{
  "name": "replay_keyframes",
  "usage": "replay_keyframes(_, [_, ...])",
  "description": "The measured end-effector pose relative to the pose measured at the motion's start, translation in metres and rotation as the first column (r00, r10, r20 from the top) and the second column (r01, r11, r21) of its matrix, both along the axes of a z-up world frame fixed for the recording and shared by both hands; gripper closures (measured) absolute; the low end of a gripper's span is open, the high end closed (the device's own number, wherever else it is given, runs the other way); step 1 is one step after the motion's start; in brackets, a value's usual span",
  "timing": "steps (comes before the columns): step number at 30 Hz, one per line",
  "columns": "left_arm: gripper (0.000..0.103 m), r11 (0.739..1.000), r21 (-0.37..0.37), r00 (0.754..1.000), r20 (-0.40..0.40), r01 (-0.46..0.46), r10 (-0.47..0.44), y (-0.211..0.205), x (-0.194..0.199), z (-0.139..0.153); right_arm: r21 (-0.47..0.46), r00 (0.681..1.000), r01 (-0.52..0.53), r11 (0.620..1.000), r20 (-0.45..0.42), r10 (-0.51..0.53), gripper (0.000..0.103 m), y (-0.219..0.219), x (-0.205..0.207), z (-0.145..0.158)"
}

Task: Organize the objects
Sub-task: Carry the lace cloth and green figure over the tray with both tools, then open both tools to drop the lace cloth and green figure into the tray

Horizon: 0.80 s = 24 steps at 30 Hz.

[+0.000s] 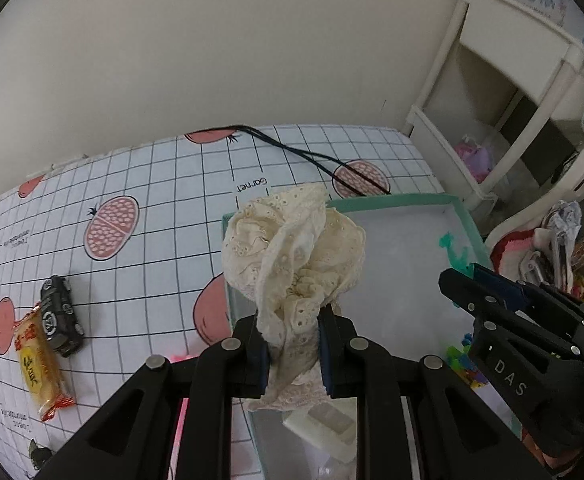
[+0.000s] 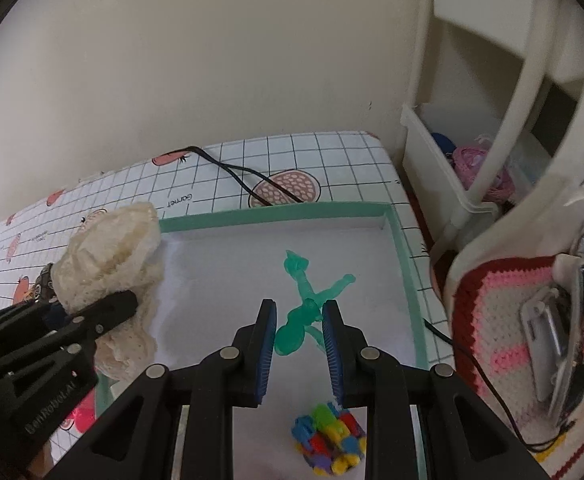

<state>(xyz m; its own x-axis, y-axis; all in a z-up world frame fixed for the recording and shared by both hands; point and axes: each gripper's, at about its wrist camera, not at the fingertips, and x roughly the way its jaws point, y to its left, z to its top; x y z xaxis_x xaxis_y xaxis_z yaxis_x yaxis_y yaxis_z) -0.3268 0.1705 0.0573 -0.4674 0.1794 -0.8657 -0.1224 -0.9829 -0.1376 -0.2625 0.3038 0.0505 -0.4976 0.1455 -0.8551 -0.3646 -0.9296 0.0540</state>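
The left claw [image 1: 294, 354] is squeezed tight on a cream lace cloth, all bunched up [image 1: 292, 256]. The cloth hangs in the air over the left edge of the shallow white box with a green rim [image 1: 396, 199]. The right claw [image 2: 298, 350] is open and holds nothing. It hovers over a see-through green toy figure [image 2: 306, 308] lying on the box floor. The figure shows between the two blue pads, but they do not look like they touch it.

A little pile of bright building bricks [image 2: 330, 440] sits in the box too, near the right claw. A small dark toy car [image 1: 60, 316] and a yellow wrapped snack [image 1: 42, 364] wait on the surface with the grid and fruit cloth [image 1: 164, 184].

What could go wrong? The cloth is soft and floppy. If the left claw lets go here, part may drape over the rim and slide out. It may also land on the green figure and hide it. The two claws are near each other, so they could bump.
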Motion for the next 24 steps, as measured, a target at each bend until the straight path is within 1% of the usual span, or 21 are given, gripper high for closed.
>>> replay_keyframes(7, [0.083, 1.0, -0.001, 0.999, 0.044, -0.005, 0.005, 0.003, -0.01, -0.021, 0.002, 0.998, -0.007, 1.0, 0.059, 0.007, 0.078, 0.005, -0.015, -0.021])
replay_keyframes(13, [0.082, 1.0, -0.011, 0.998, 0.056, -0.004, 0.004, 0.007, -0.016, -0.031, -0.006, 0.998, -0.006, 1.0, 0.066, 0.007, 0.078, 0.008, -0.021, -0.029])
replay_keyframes(20, [0.082, 1.0, -0.013, 0.998, 0.06, -0.004, 0.004, 0.006, -0.018, -0.033, 0.01, 0.998, -0.014, 1.0, 0.069, 0.014, 0.077, 0.007, -0.024, -0.031])
replay_keyframes(24, [0.081, 1.0, -0.01, 0.998, 0.059, -0.006, 0.007, 0.005, -0.018, -0.033, 0.002, 0.998, -0.01, 1.0, 0.064, 0.01, 0.076, 0.009, -0.024, -0.033])
